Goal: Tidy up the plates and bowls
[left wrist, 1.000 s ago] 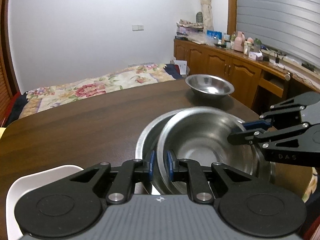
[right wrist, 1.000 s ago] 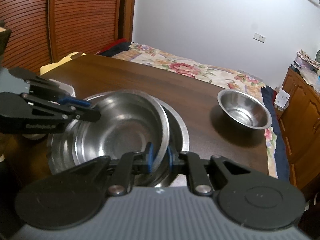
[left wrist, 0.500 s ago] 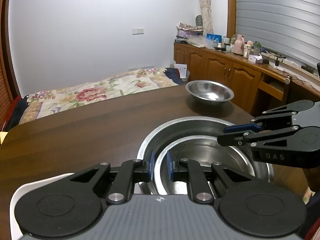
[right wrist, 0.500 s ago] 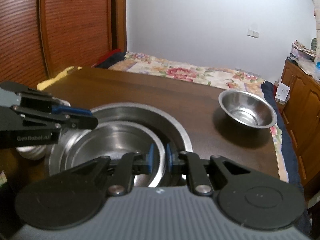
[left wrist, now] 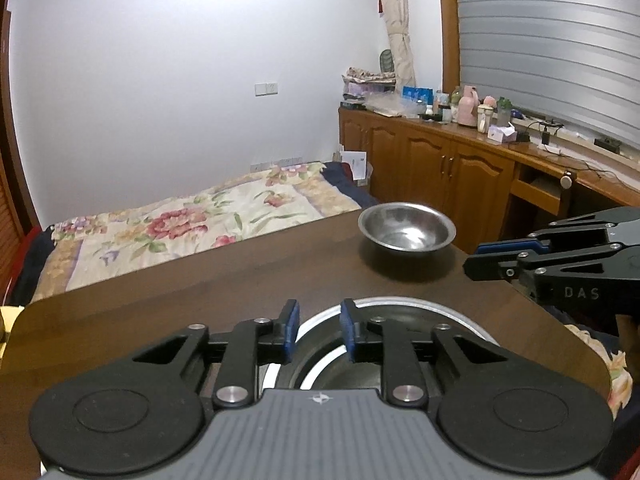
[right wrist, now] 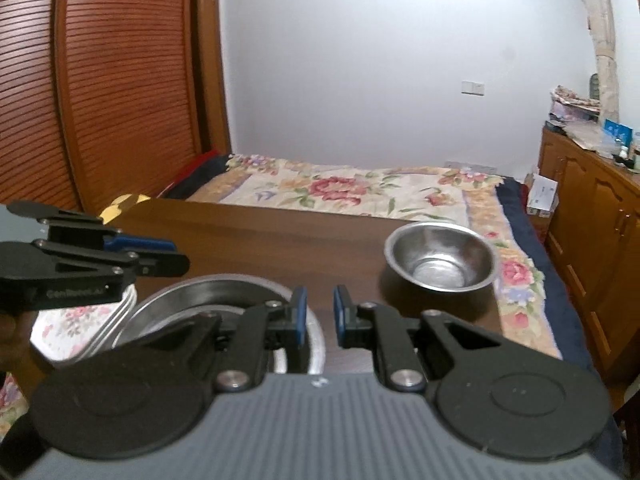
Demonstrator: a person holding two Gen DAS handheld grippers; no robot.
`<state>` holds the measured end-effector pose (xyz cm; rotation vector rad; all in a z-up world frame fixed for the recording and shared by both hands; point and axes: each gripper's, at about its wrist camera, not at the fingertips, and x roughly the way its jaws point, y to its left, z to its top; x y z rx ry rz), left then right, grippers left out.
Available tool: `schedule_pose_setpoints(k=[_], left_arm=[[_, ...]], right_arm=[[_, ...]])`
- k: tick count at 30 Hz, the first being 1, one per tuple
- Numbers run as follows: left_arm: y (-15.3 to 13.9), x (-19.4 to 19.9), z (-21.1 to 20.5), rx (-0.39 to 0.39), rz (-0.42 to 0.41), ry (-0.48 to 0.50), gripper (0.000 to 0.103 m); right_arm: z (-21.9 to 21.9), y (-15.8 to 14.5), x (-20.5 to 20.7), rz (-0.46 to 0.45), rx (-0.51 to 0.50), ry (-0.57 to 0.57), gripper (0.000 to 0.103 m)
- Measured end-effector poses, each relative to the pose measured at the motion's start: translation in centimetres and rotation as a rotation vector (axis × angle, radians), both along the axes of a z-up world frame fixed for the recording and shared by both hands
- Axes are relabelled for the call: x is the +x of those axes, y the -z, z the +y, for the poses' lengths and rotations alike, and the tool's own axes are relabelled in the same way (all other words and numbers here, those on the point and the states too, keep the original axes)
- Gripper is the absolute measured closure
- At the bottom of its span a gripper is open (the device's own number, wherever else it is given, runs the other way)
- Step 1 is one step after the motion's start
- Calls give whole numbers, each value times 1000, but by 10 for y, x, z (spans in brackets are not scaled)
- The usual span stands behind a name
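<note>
Two steel bowls sit nested on the dark wooden table (left wrist: pixel 200 300), the smaller inside the large steel bowl (left wrist: pixel 400 301) (right wrist: pixel 224 284). My left gripper (left wrist: pixel 319 330) (right wrist: pixel 180 257) hovers over the large bowl's near rim. Its jaws are opening and nothing is between them. My right gripper (right wrist: pixel 321 315) (left wrist: pixel 474 258) hangs just above the bowl's right side, shut and empty. A small steel bowl (left wrist: pixel 406 228) (right wrist: pixel 440 258) stands alone near the table's far right corner.
A pale dish with a flowered look (right wrist: pixel 68 332) lies under the left gripper at the table's left. A bed with a floral quilt (left wrist: pixel 180 228) runs along the table's far edge. Wooden cabinets (left wrist: pixel 460 172) stand to the right, slatted doors (right wrist: pixel 100 100) to the left.
The tilted bowl that both grippers held by its rim has settled into the large bowl. Both grippers have let go and risen, and the left jaws have widened.
</note>
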<state>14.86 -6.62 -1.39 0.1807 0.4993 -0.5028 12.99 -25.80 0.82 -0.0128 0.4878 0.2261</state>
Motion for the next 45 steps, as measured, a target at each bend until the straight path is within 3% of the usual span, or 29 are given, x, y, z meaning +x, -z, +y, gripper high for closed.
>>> schedule_pose_setpoints(k=[3,10,12,14,16,18,21,32,39,45], left_arm=[[-2,1,-4,1,-6,8,69],[-5,5,-11,-22,-11,26,35],[-6,10,-14,-20,-19,37,26],[-7,15,-19,-16,-26,46,22],[-9,22,-22,-20,-25,53,17],[-10,30,-26,-23,-23,57,14],[-13,45,-32,-17,-23,55,13],[-20,94,-56,3,2,61,11],[-14,128,-78,14,65,122,12],[-2,151,-96,29,128,153,27]], right_arm=[[-9,-2,2,2,12,17,87],[-25,-3,4,-12,6,69,82],[-30,-2,7,-23,11,88,54],[-36,-1,11,-37,17,106,42],[-42,1,16,-44,17,126,37],[-48,3,23,-47,21,143,21],[-59,7,33,-54,41,160,10],[-80,26,71,-36,7,173,8],[-97,34,96,-4,49,160,8],[-106,44,108,31,87,169,9]])
